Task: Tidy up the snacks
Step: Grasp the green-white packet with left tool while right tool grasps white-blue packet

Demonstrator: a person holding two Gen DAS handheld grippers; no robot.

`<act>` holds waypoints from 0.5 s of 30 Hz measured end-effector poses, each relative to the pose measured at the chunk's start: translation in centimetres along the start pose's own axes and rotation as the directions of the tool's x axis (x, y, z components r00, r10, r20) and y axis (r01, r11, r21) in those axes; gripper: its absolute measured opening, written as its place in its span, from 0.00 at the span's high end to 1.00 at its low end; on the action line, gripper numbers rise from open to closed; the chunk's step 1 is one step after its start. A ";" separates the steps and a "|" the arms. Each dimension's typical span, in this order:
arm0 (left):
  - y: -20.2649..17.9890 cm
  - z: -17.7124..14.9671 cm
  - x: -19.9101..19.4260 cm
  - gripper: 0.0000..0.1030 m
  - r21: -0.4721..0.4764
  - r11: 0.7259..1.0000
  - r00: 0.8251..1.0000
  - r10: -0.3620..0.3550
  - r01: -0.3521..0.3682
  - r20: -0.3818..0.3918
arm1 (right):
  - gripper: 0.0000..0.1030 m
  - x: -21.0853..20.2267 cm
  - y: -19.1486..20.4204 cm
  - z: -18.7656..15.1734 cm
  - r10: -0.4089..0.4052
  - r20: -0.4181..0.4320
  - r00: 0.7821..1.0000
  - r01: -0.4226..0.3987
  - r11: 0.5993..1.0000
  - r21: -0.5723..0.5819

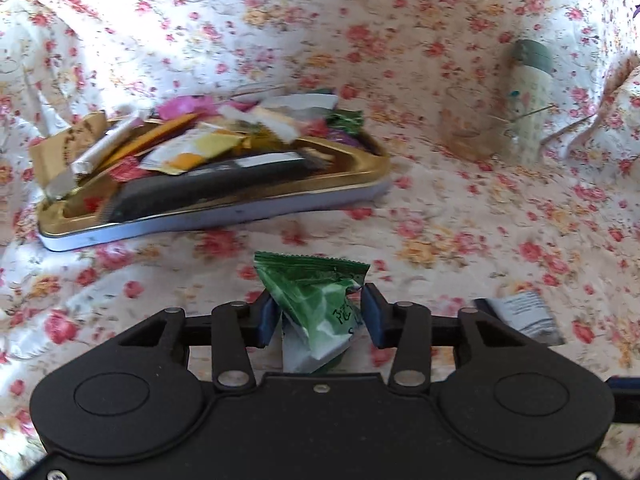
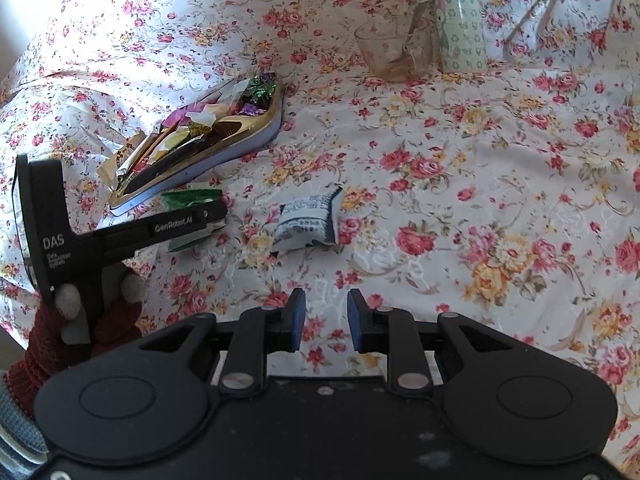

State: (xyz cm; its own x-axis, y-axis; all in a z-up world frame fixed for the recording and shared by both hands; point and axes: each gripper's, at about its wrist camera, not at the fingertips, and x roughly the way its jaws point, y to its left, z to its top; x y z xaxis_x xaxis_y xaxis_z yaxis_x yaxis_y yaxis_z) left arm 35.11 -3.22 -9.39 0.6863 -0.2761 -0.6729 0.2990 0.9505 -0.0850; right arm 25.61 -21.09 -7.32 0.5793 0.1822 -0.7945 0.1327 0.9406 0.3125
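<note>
My left gripper (image 1: 318, 312) is shut on a green and white snack packet (image 1: 316, 296), held just short of the gold tin tray (image 1: 352, 184) heaped with several wrapped snacks. In the right wrist view the left gripper (image 2: 212, 216) holds the green packet (image 2: 188, 200) next to the tray (image 2: 256, 128). My right gripper (image 2: 326, 316) is open and empty above the cloth. A white and dark blue snack packet (image 2: 308, 220) lies on the cloth ahead of it, also seen at the right in the left wrist view (image 1: 524, 316).
A floral cloth (image 2: 480, 200) covers the surface. A clear glass cup (image 2: 394, 50) and a patterned white bottle with a teal cap (image 2: 460, 20) stand at the back right. A gloved hand (image 2: 80, 320) holds the left gripper.
</note>
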 end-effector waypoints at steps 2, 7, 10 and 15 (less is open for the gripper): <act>0.5 -0.3 0.1 0.45 0.006 1.000 1.000 0.010 -0.010 0.016 | 0.73 0.3 0.4 0.3 0.003 0.008 1.000 -0.003 1.000 -0.010; 0.9 -0.9 0.3 0.38 0.041 0.999 0.998 0.014 -0.016 0.058 | 0.64 1.0 1.6 1.0 -0.020 0.053 0.998 0.022 0.999 -0.044; 0.8 -0.9 0.5 0.37 0.062 0.998 0.998 0.010 -0.014 0.060 | 0.59 1.6 2.0 1.6 -0.033 0.064 0.997 0.036 0.998 -0.053; 0.4 -1.2 0.4 0.36 0.079 0.996 0.997 0.024 -0.030 0.074 | 0.50 3.2 2.7 2.4 -0.071 0.073 0.995 0.077 0.993 -0.085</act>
State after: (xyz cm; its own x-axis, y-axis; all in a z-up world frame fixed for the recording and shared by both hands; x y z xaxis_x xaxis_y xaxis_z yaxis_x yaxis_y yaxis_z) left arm 34.67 -2.75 -10.59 0.7405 -0.2633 -0.6183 0.3298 0.9440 -0.0070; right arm 29.79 -18.63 -7.71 0.6257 0.0933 -0.7744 0.1080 0.9729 0.2044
